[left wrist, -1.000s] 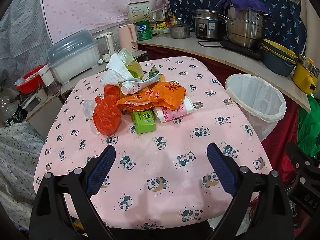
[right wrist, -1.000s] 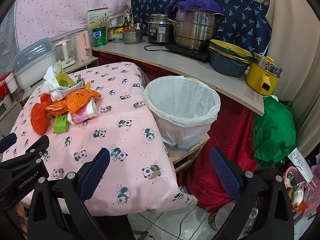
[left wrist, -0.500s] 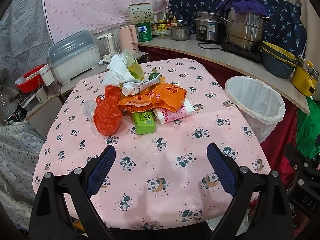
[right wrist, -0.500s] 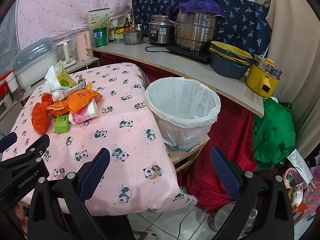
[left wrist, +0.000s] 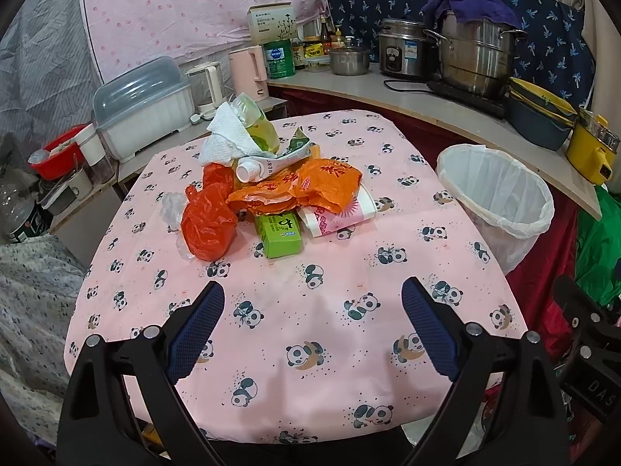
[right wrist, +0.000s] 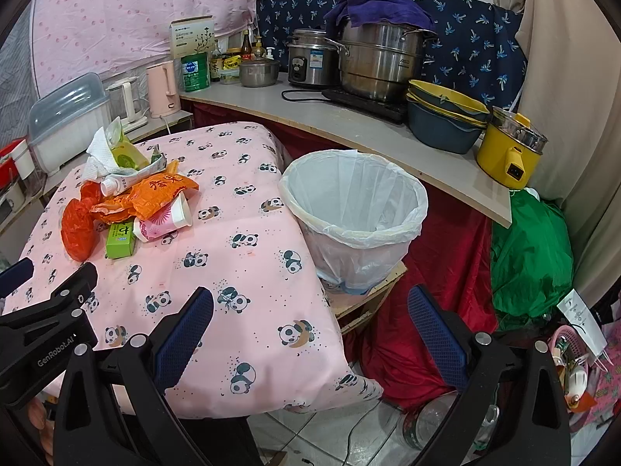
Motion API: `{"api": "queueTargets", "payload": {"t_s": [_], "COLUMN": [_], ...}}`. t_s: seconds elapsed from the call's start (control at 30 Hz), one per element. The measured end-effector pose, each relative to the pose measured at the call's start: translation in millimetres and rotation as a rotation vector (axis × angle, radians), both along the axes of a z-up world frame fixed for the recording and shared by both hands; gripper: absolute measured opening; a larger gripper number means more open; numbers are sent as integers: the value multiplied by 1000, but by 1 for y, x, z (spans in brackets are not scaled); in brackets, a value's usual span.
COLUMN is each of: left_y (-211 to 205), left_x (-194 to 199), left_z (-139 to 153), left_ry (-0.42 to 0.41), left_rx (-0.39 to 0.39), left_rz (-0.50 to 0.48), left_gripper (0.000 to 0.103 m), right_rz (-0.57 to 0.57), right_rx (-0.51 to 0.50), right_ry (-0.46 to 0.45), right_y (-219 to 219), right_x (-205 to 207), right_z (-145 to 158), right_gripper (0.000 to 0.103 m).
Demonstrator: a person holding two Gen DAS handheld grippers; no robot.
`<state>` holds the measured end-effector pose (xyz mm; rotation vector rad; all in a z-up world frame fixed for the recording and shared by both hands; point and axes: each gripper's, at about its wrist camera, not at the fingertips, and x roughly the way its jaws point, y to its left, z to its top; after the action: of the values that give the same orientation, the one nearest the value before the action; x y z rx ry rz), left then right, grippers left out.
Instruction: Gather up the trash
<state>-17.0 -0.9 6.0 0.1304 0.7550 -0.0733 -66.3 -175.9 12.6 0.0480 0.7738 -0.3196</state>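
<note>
The trash pile point(left wrist: 271, 190) sits on the pink tabletop point(left wrist: 295, 310), at 12 o'clock from the left gripper point(left wrist: 312, 322). The white bin point(right wrist: 355, 213) stands at 12 o'clock from the right gripper point(right wrist: 310, 334). Both grippers' fingers are spread wide and hold nothing.

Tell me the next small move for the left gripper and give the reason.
Probably ease the left gripper forward toward the green carton. Both grippers are open and empty, the whole trash pile lies untouched on the table, and the carton sits at the pile's near edge, free of the bags. The lined bin stands beside the table, on the right gripper side, for the drop.
</note>
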Motion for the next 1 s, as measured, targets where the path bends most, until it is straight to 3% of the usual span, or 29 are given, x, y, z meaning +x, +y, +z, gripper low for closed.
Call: {"api": "queueTargets", "payload": {"t_s": [1.0], "left_y": [15], "left_x": [11], "left_z": [-3], "left_ry": [37], "left_rx": [-32], "left_rz": [23], "left_gripper": [96], "right_rz": [9], "right_rx": [-14], "right_ry": [3], "right_y": [7], "right_x": [6], "right_z": [0], "right_gripper": [96]}}
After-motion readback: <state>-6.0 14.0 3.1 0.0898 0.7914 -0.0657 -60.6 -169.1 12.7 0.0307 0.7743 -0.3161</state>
